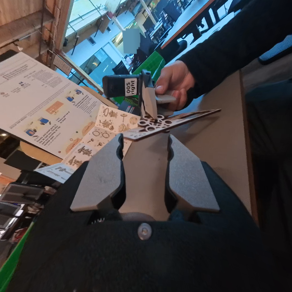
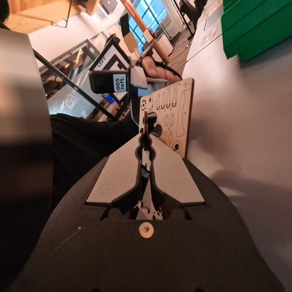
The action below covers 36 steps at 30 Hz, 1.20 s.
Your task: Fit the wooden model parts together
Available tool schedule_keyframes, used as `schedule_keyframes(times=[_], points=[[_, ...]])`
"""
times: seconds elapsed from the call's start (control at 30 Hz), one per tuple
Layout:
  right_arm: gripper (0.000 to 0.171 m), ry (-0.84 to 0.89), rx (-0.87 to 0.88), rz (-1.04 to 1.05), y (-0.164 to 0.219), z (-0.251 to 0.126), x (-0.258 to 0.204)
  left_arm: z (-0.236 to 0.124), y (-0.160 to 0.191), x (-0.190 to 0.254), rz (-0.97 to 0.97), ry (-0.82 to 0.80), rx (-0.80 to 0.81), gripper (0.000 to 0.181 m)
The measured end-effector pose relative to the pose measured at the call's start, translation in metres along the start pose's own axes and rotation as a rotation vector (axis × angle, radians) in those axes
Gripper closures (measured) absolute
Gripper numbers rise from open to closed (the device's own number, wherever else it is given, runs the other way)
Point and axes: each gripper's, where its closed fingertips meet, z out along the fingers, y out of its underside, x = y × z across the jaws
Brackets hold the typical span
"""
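Beige tabletop [image 1: 221, 142], instruction sheets left of left gripper [image 1: 144, 142] — jaws wide, empty. Ahead, right gripper [image 2: 144, 135] clamped on thin wooden part [image 2: 145, 121], tip at laser-cut sheet [image 1: 181, 121]. Risk — unsupported sheet tilts, part misses slot, snaps.

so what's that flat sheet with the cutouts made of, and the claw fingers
The flat sheet looks like thin laser-cut plywood: pale, matte face with faint grain and dark, seemingly burnt edges around the cutouts. The fingers of the left claw look like grey plastic with a grainy matte surface, possibly printed, and dark liners that might be rubber.
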Motion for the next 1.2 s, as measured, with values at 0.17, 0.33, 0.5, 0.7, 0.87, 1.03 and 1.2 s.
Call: schedule_keyframes(times=[0.17,0.33,0.5,0.7,0.87,1.03,1.2], points=[[0.171,-0.011,-0.036,0.022,0.007,0.004,0.003,0.011,0.015,0.005,0.125,-0.01,-0.105,0.137],[0.171,-0.033,-0.066,0.075,0.014,0.0,0.007,0.012,0.021,0.01,0.264,0.001,-0.192,0.148],[0.171,-0.049,-0.078,0.114,0.018,0.001,0.009,0.019,0.023,0.017,0.409,0.012,-0.259,0.162],[0.165,-0.013,-0.065,0.149,0.017,-0.002,0.019,0.023,0.04,0.01,0.648,-0.021,-0.426,0.177],[0.144,0.051,-0.079,0.152,0.02,-0.001,0.032,0.026,0.064,0.015,0.739,-0.051,-0.491,0.179],[0.168,0.182,-0.083,0.043,0.015,-0.002,0.047,0.026,0.064,0.006,0.826,-0.154,-0.501,0.179],[0.165,0.34,-0.151,-0.114,0.019,-0.002,0.058,0.028,0.077,0.012,0.775,-0.12,-0.522,0.18]])
